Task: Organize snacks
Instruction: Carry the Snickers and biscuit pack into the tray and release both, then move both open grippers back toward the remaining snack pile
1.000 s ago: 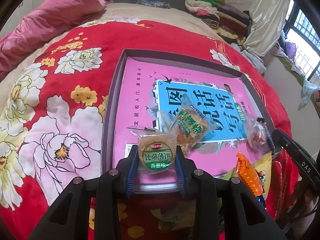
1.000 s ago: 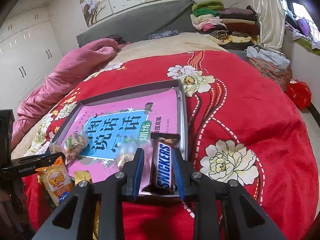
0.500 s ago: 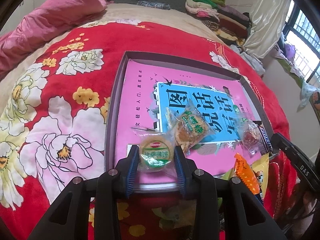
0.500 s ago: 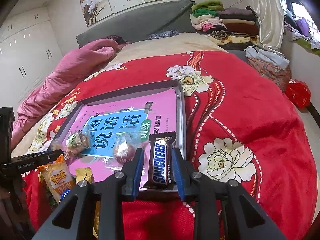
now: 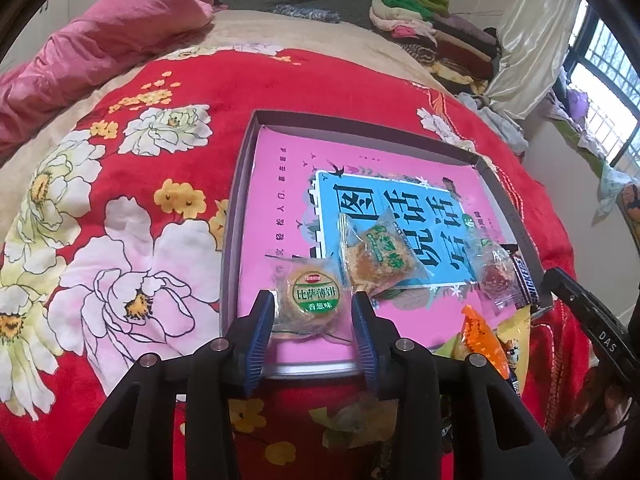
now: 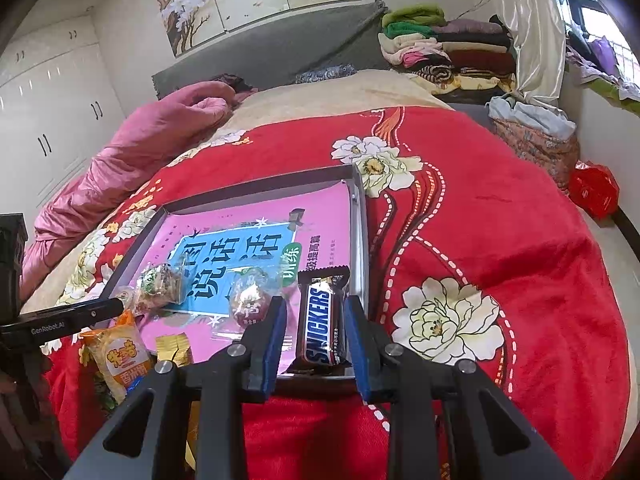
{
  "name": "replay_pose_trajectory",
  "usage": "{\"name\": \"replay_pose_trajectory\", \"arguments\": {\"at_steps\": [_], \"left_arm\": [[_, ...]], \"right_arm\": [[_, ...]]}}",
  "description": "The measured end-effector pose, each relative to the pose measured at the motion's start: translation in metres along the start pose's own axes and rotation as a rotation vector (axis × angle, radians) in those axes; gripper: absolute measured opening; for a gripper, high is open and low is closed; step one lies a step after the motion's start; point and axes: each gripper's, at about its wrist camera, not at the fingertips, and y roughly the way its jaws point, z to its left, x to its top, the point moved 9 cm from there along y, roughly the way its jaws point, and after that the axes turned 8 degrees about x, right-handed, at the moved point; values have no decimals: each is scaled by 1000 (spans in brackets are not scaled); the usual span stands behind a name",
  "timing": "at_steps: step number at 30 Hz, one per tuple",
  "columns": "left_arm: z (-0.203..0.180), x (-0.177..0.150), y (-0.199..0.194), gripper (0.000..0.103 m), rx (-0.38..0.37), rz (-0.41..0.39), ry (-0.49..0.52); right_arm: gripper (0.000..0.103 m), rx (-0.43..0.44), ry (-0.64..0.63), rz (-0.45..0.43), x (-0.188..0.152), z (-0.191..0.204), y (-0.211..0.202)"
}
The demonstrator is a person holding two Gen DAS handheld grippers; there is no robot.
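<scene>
A grey tray [image 5: 239, 208] lined with a pink book lies on the red flowered blanket. My left gripper [image 5: 312, 298] hovers at the tray's near edge. Its jaws are opening around a round biscuit [image 5: 314, 300] with a green label, which rests on the book between the pads. My right gripper [image 6: 315, 302] is shut on a Snickers bar [image 6: 322, 320] over the tray's [image 6: 360, 240] near right corner. On the book lie a green-labelled packet [image 5: 380, 256] and a red sweet [image 5: 496, 276] in clear wrap.
An orange and yellow snack bag [image 6: 120, 352] and a small gold packet [image 6: 174, 348] lie on the blanket just in front of the tray. A pink quilt [image 6: 160, 136] is bunched at the back left, and folded clothes [image 6: 440, 48] are stacked at the back right.
The left pads have spread slightly, and the biscuit has settled flat on the book. The right gripper has kept its grip on the Snickers bar and edged a little towards the tray corner.
</scene>
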Motion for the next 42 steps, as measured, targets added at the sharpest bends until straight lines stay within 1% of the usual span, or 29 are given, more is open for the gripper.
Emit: {"name": "replay_pose_trajectory", "arguments": {"at_steps": [3, 12, 14, 17, 20, 23, 25, 27, 28, 32, 38, 42], "left_arm": [[1, 2, -5, 46, -9, -10, -4], [4, 6, -16, 56, -17, -42, -8], [5, 7, -18, 60, -21, -48, -12], [4, 8, -21, 65, -25, -61, -11], [5, 9, -25, 71, -12, -76, -15], [7, 9, -27, 71, -6, -81, -16], [9, 9, -29, 71, 3, -89, -17], [11, 9, -30, 74, 12, -95, -22], [12, 9, -31, 76, 16, -97, -26], [12, 8, -34, 77, 12, -97, -37], [8, 5, -40, 78, 2, -105, -23], [10, 5, -47, 79, 13, -124, -23]], "right_arm": [[34, 2, -2, -8, 2, 1, -3], [35, 1, -11, -16, 4, 2, -5], [35, 0, -12, -18, 4, 2, -5], [39, 2, -11, -18, 4, 2, -6], [40, 2, -16, -24, 5, 3, -7], [41, 2, -22, -30, 6, 5, -8], [44, 5, -25, -38, 7, 7, -10], [49, 10, -29, -50, 8, 9, -12], [50, 11, -32, -54, 9, 10, -13], [53, 24, -51, -70, 11, 17, -18], [56, 20, -76, -81, 11, 24, -22], [57, 20, -79, -90, 12, 26, -26]]}}
